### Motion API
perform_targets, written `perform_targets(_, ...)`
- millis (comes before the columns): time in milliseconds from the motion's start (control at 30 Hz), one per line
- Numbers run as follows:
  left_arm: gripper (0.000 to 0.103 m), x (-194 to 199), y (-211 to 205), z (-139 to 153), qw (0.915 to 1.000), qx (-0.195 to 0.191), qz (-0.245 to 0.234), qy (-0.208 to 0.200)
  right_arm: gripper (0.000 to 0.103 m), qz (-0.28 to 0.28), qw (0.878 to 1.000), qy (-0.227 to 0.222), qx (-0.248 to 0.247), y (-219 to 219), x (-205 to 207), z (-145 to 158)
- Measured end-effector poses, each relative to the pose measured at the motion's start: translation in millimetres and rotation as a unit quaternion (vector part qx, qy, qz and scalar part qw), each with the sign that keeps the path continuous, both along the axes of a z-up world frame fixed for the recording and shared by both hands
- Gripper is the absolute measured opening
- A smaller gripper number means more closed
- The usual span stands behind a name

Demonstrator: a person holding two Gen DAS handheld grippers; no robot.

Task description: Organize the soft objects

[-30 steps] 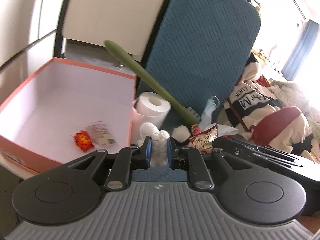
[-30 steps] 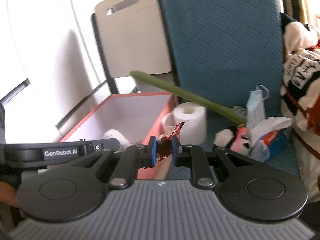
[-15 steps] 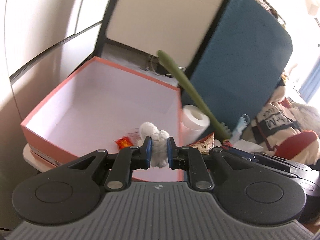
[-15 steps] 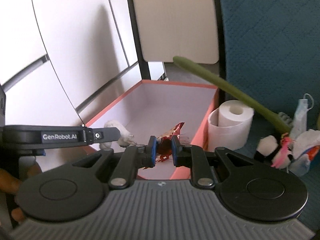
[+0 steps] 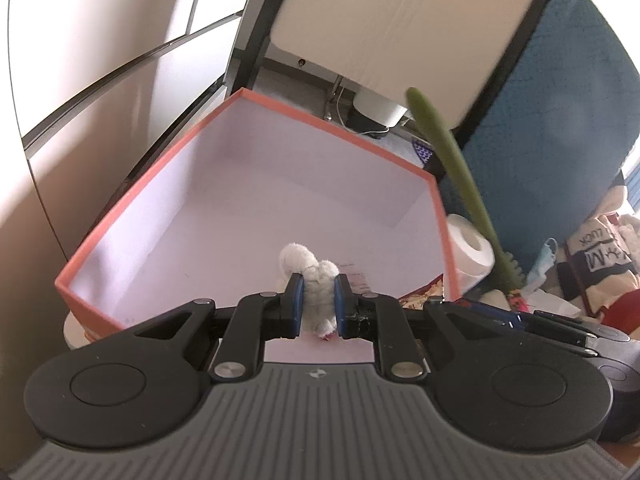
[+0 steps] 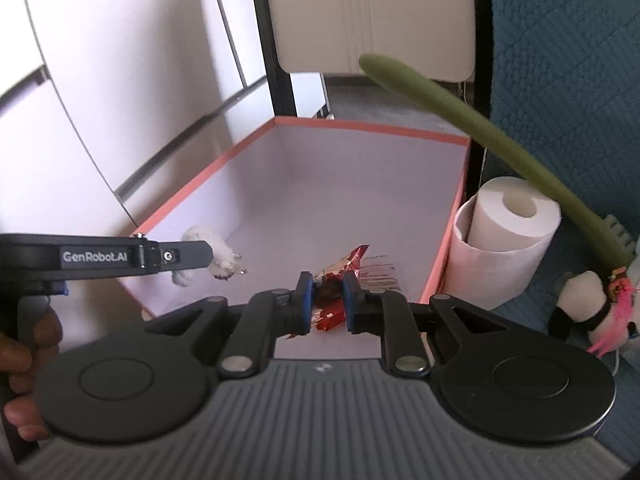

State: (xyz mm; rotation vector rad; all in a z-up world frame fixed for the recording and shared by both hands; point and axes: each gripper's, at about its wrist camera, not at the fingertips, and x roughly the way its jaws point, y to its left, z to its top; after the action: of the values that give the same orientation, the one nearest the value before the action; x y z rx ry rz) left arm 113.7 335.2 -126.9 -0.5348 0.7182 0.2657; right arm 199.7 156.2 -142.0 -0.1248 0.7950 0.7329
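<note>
A pink-rimmed box (image 5: 340, 132) with a white inside lies ahead in both views (image 6: 440, 248). My left gripper (image 5: 316, 308) is shut on a white plush toy (image 5: 312, 276) and holds it over the box's near part. The toy also shows in the right wrist view (image 6: 208, 240), above the box's left side. My right gripper (image 6: 325, 300) is shut on a red snack packet (image 6: 340, 268) over the box's near end. A clear printed packet (image 6: 380, 274) lies on the box floor beside it.
A toilet roll (image 6: 508, 236) stands just right of the box. A long green brush handle (image 6: 480, 140) leans over it. A panda plush (image 6: 584, 300) with a pink item lies at the right. A blue cushion (image 5: 560, 128) stands behind. Clothes (image 5: 600, 264) and a face mask (image 5: 544, 260) lie at far right.
Both grippers have moved left and forward over the box, each still holding its item. The toilet roll and brush have shifted to the right of the views.
</note>
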Motion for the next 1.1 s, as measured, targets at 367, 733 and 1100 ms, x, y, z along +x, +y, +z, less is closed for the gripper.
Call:
perform_targets(367,0.023,8.4,26.2,-27.8,0.9995,-0.026,-0.003,0.017,0.02,0.0,1.0,0.005,-0.026,20.4,13.7,-18.1)
perform_targets(733,0.045,-2.1,22.3,-13.8,0.9999,-0.004,0.01,0.007,0.036,-0.012,1.0,0.005,-0.006,7.4,9.6,-3.2)
perform_targets(1100,0.045,-20.6,-11.5,15.5,0.9997,0.02,0.002,-0.014,0.036,-0.022,0.999,-0.009,0.023,-27.9,-10.0,21.0)
